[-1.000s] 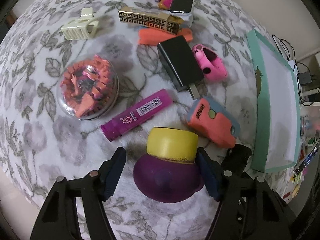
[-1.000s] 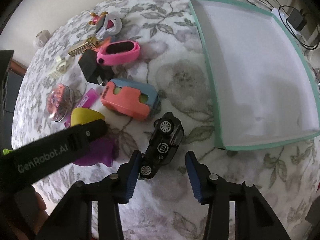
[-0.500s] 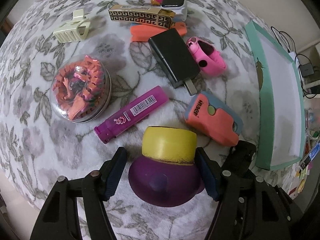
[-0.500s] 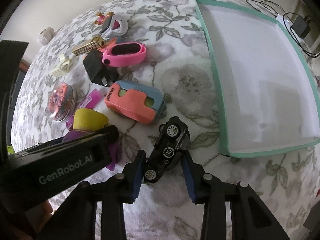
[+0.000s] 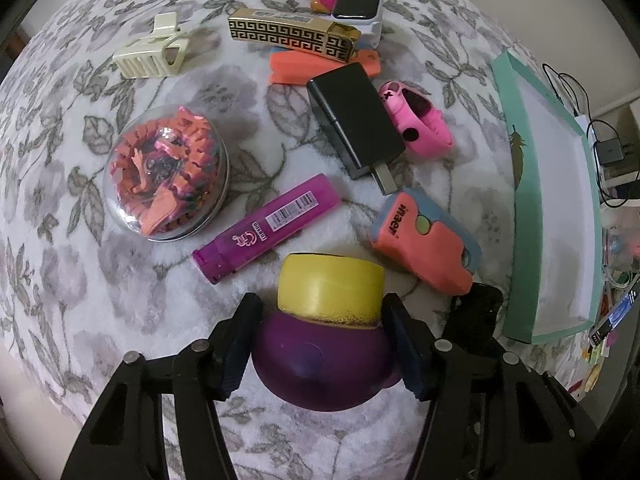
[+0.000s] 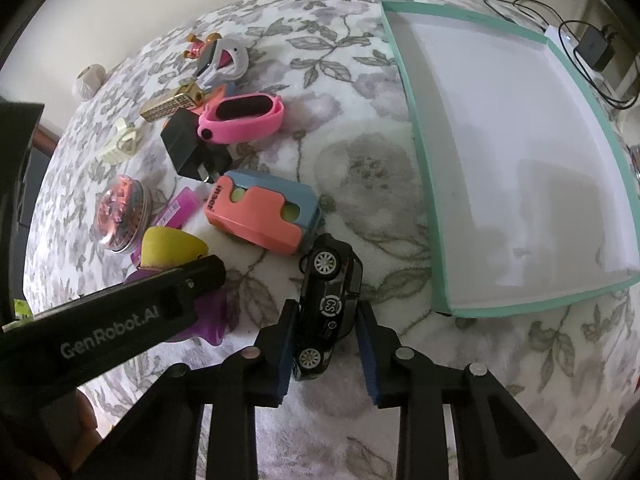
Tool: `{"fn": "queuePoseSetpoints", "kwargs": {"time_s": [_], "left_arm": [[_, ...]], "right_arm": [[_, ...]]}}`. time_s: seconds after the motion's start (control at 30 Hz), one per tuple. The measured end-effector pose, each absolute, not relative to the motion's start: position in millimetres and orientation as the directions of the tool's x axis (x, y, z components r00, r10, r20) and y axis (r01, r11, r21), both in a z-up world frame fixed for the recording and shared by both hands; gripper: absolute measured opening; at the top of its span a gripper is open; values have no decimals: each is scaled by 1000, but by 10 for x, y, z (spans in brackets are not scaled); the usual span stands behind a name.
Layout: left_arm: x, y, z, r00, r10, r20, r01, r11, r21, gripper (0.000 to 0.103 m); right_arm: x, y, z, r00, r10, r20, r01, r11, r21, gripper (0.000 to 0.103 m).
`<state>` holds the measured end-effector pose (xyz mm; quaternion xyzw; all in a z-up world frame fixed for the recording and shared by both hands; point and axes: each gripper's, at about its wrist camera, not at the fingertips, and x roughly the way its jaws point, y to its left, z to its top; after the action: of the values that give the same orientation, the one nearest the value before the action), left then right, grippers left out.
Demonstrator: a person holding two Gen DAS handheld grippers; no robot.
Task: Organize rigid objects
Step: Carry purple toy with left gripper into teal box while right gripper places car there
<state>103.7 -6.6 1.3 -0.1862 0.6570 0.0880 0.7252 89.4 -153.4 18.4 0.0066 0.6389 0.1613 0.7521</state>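
The black toy car [image 6: 328, 304] was held on its side between the pads of the right gripper [image 6: 326, 350]. The purple and yellow toy [image 5: 324, 336] was enclosed by the left gripper [image 5: 322, 344], contact uncertain. Both could be dropped if squeezed weakly

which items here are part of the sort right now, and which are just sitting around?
In hand: purple-and-yellow toy between the left gripper fingers; black toy car in the right gripper; teal tray.

Lying about: highlighter, charger, hair clip, pink band, cables.
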Motion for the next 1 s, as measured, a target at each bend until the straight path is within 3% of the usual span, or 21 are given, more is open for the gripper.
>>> {"fn": "queuePoseSetpoints", "kwargs": {"time_s": [0.57,1.0], "left_arm": [[806,73,359,186,-99,-977,-402,900,-168,63],[634,60,1219,532,-21,-846,-344,908,-239,63]], "right_arm": [[831,-1661,441,198,314,-929,-206,940,274,30],[860,-1830,1031,508,239,-828,-205,967,153,30]]}}
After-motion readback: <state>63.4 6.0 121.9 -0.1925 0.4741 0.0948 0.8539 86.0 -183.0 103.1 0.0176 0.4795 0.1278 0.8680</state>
